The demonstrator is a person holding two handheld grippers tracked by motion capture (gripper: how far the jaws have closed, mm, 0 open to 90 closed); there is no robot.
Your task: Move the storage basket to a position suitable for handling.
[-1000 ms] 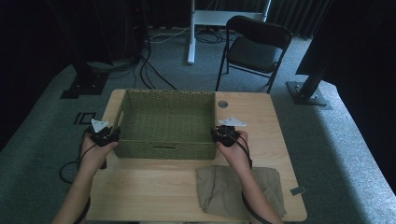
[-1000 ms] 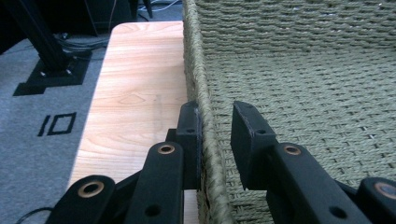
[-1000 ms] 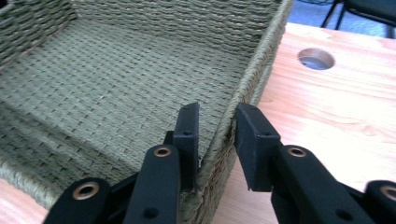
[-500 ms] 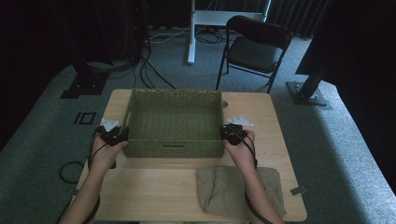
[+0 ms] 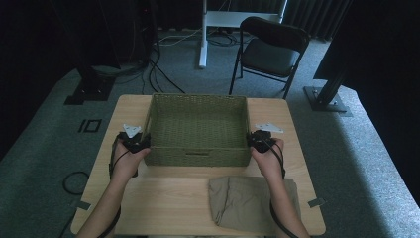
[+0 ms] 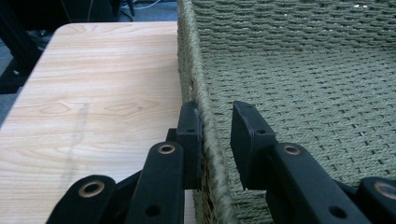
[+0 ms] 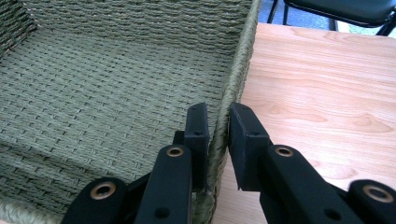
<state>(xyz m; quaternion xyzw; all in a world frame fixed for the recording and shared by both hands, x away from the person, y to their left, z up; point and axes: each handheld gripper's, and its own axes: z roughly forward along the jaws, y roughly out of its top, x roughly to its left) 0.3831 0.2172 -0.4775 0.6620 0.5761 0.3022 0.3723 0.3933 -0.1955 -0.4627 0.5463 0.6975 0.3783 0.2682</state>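
On the two short sides of the woven basket [image 5: 198,130] I am holding my grippers, one at each side wall, near the basket's front corners. My left gripper [image 6: 215,140] is straddling the left rim: the outer jaw is touching the braided edge, but the inner jaw is standing a little apart from it, so these jaws are spread and not yet pinching. My right gripper [image 7: 217,135] is straddling the right rim in the same way; the inner jaw is lying against the wall and a thin gap is showing at the outer jaw, so I judge it almost closed but not firmly pinching.

The basket is sitting empty on the far half of the wooden table [image 5: 163,203], with its front wall facing me. I think the step in hand is to grip both rims, probably to lift or slide the basket. To do it well, I should be closing both sides equally and deep on the rim, because the weave is soft and can bend.

In front of the basket, toward me and to the right, a folded khaki cloth [image 5: 247,201] is lying, so pulling straight back is risky there. Behind the basket the table edge is near; left and right of it there is some free wood.
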